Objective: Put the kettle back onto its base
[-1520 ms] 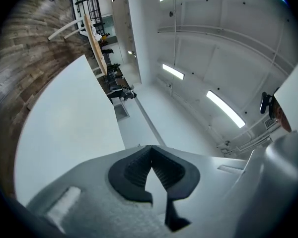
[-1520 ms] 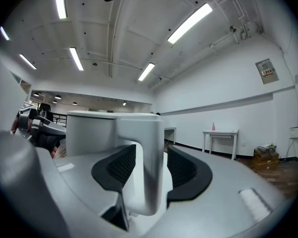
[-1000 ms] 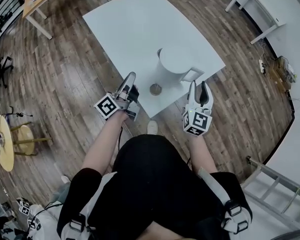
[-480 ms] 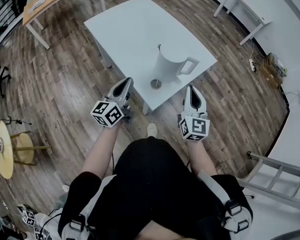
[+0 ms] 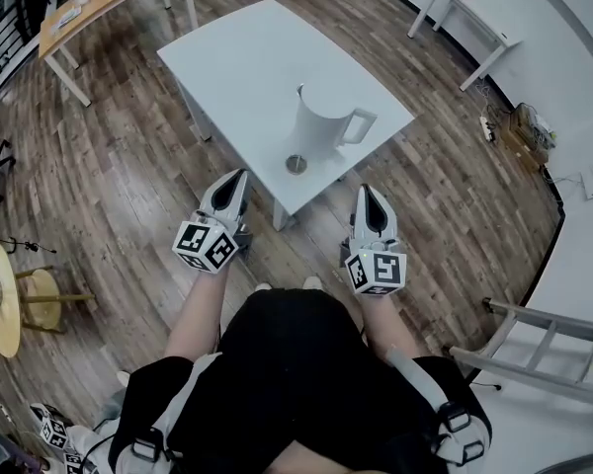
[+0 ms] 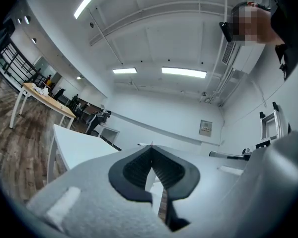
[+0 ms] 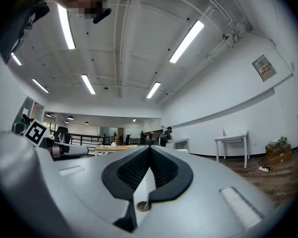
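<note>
- White tabletop (image 5: 247,57), ahead of me: kettle (image 5: 321,131) upright, just beside what seems its base (image 5: 296,164), not on it.
- Kettle handle (image 5: 362,124) faces my right hand-held gripper (image 5: 367,194), the nearer one; clenched, empty.
- Left hand-held gripper (image 5: 239,176): clenched, empty.

No legible txt or labels

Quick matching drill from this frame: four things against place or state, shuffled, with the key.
Things:
1. kettle
2. base
3. left gripper
4. ladder

Place or state:
A. shut, empty, above the floor
B. upright on the white table, beside its base
C. bare, near the table's near edge
D. lower right of the head view

Pairs: 1-B, 2-C, 3-A, 4-D
</note>
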Tool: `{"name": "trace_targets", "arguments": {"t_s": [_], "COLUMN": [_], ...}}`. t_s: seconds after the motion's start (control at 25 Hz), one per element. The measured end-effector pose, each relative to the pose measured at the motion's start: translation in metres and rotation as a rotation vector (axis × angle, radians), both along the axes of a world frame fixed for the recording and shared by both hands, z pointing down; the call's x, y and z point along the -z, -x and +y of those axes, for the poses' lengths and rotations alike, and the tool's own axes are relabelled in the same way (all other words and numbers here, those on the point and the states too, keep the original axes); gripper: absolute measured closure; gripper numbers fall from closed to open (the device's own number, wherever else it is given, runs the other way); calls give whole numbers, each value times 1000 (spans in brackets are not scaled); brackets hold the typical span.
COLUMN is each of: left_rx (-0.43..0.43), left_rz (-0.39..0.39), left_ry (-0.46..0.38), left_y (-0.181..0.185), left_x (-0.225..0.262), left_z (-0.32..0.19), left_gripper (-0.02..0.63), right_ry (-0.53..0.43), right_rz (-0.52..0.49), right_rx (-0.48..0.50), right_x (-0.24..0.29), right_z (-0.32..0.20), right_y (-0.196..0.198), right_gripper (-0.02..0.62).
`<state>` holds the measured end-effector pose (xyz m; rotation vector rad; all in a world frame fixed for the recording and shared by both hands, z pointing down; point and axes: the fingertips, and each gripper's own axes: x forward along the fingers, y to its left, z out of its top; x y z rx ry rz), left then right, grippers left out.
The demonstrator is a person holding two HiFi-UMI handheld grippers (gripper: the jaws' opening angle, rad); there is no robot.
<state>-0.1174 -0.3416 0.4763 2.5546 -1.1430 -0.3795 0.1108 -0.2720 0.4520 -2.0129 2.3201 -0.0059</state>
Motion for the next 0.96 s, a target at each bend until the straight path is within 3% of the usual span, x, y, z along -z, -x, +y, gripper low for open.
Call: {"name": "trace_targets", "arguments": {"t_s": [0.32, 0.48, 0.72, 0.96], "left_rx": [20, 63, 102, 135], "left_rz": [-38, -74, -101, -200], "left_ry": [-30, -7, -24, -43], "left_y": [-24, -32, -29, -32], "left_x": [9, 4, 6, 4], "left_z": [1, -5, -11, -15], "left_gripper": [607, 607, 607, 607], "right_ry": [12, 4, -12, -21], "right_rz": [-16, -39, -36, -57], "right_rx": [21, 47, 70, 99], "right_x": [-4, -3, 4, 4], "right_z": [-15, -22, -32, -34], "right_y": [-15, -20, -21, -23], "right_gripper": [592, 592, 592, 592]}}
